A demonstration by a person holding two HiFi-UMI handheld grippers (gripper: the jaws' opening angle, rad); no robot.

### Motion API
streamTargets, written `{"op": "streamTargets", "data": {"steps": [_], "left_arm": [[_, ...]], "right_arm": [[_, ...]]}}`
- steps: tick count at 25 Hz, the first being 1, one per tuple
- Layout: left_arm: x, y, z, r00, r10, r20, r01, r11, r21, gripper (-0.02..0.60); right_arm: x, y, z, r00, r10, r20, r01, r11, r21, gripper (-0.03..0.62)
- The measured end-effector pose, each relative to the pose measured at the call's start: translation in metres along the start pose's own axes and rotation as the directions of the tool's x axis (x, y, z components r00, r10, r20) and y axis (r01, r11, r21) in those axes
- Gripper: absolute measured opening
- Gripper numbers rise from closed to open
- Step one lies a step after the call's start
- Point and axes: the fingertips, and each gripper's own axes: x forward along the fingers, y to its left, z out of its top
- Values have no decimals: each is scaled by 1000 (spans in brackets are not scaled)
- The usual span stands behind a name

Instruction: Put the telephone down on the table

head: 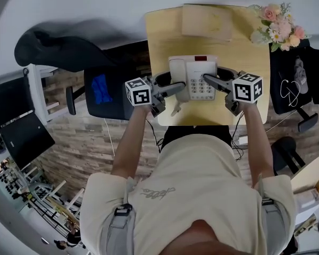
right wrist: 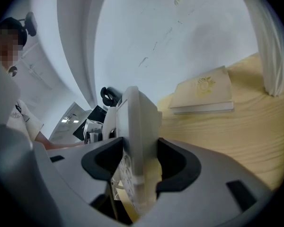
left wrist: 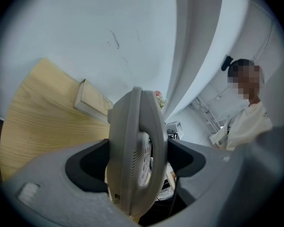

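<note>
Over the near half of the table (head: pixel 244 57) | you are holding the telephone (head: pixel 195 77) by its two sides | left gripper (head: pixel 173 86) and right gripper (head: pixel 210 79) are each clamping one edge | lowering and releasing are seemingly remaining

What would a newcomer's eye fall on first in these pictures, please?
Most likely the white telephone, clamped at its left edge by the left gripper and at its right edge by the right gripper, over the near half of the wooden table. Next, the pink flowers at the table's far right corner and the pale book at its far edge.
</note>
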Motion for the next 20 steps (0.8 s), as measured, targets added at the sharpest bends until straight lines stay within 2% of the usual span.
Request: {"op": "streamTargets", "data": {"steps": [6, 11, 20], "left_arm": [[10, 38, 4, 1000, 6, 9, -6, 999, -54, 376], [19, 61, 4, 1000, 17, -20, -19, 996, -90, 376], [25, 96, -9, 998, 49, -39, -56, 980, -190, 376]], "right_arm": [[19, -32, 3, 1000, -6, -28, 7, 999, 50, 225], [32, -57, 3, 999, -5, -49, 10, 996, 93, 225], [49, -87, -10, 994, -19, -104, 36, 985, 167, 225]]}}
